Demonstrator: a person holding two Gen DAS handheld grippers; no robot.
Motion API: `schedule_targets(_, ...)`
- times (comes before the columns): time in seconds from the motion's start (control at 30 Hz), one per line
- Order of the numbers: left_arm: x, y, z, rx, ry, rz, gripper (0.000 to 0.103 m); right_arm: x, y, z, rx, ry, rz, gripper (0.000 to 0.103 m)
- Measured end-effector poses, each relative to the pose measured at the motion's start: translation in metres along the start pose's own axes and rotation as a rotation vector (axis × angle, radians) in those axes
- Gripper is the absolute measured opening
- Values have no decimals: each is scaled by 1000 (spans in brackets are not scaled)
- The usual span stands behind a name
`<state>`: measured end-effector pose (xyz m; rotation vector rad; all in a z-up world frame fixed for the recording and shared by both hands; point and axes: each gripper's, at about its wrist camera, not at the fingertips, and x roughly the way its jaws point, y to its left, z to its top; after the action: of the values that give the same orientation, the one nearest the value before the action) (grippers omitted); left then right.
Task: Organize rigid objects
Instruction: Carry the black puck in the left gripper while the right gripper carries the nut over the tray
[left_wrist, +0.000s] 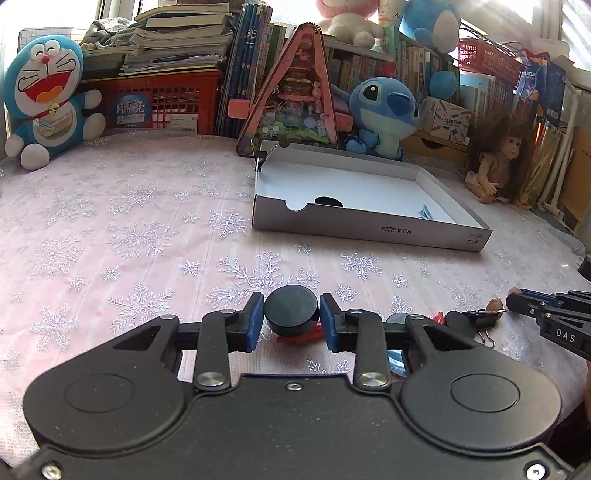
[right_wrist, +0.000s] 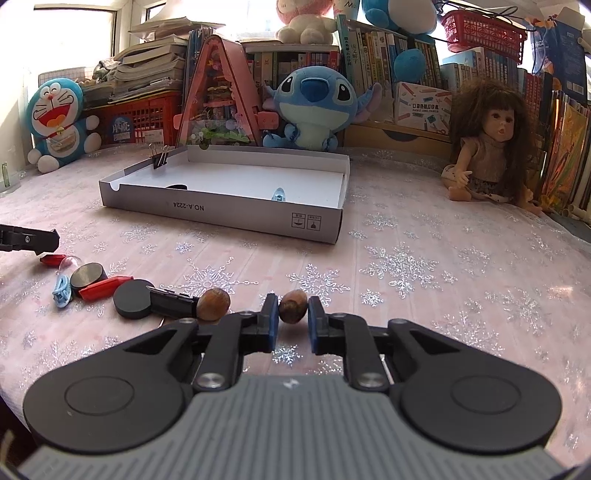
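In the left wrist view my left gripper (left_wrist: 291, 314) is shut on a black round disc (left_wrist: 291, 308), its blue pads against both sides, just above the tablecloth. A red piece (left_wrist: 299, 336) lies under it. The right wrist view has my right gripper (right_wrist: 293, 314) shut on a brown nut (right_wrist: 293, 311). A second nut (right_wrist: 213, 302) lies to its left beside a black binder clip (right_wrist: 171, 297), a black disc (right_wrist: 133, 298), red pieces (right_wrist: 105, 288) and a blue clip (right_wrist: 59, 291). Further back stands the open grey box (left_wrist: 369, 230), holding a black disc (left_wrist: 327, 201) and a blue clip (left_wrist: 424, 213).
A binder clip (left_wrist: 263, 155) sits on the box's far rim. Plush toys (left_wrist: 44, 99), a pink triangular case (left_wrist: 291, 96), red crates, books and a doll (right_wrist: 487, 147) line the back edge of the table. Snowflake cloth (left_wrist: 129, 221) covers the table.
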<state>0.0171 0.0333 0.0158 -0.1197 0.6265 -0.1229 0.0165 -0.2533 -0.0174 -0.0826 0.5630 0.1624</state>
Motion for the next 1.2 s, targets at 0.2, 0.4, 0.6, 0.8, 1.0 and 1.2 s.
schedule_targets(0.2,7,-2,25,2,-18,0,30,5,-3,17,12,-4,-8,20)
schedule_targets(0.4,20,-5,61,-4,-50,-5,30,15,-15,44,49,-18,-6,20)
schedule_targets(0.6,45,-12,95,8,-48,-2,30,33,-23,72,72,-17,5,20)
schedule_targets(0.8,84,-16,119,1,-2,17,30,63,-29,98,108,16,32,20)
schedule_targets(1.0,123,-17,130,1,70,40,30,98,-40,112,199,102,89,20)
schedule_targets(1.2,148,-17,126,6,118,62,30,119,-39,115,216,151,104,20)
